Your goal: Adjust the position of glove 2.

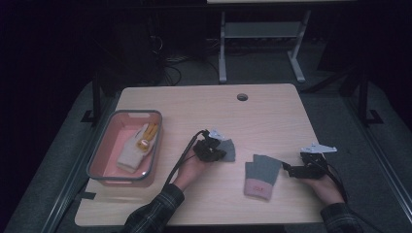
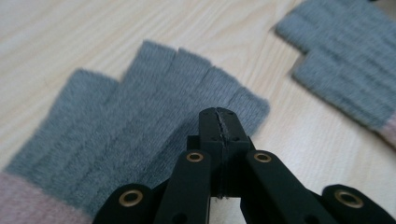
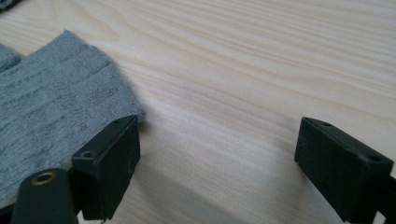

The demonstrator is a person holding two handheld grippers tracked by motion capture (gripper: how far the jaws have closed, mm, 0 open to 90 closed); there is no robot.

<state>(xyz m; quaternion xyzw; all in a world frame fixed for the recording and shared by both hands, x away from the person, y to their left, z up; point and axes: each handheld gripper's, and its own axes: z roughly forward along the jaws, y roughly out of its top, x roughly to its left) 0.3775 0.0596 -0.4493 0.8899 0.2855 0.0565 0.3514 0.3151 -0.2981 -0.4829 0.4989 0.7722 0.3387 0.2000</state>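
Note:
A grey fingerless glove with a pink cuff lies flat on the wooden table. My left gripper hovers over its finger end with the jaws shut and no fabric seen between them. A second grey glove with a pink cuff lies to the right of it. My right gripper rests low at that glove's right edge, open, its left jaw touching the fabric's rim and bare wood between the jaws.
A pink bin with a grey rim stands at the table's left and holds a white and yellow glove. A cable hole sits near the far edge. A desk frame stands beyond the table.

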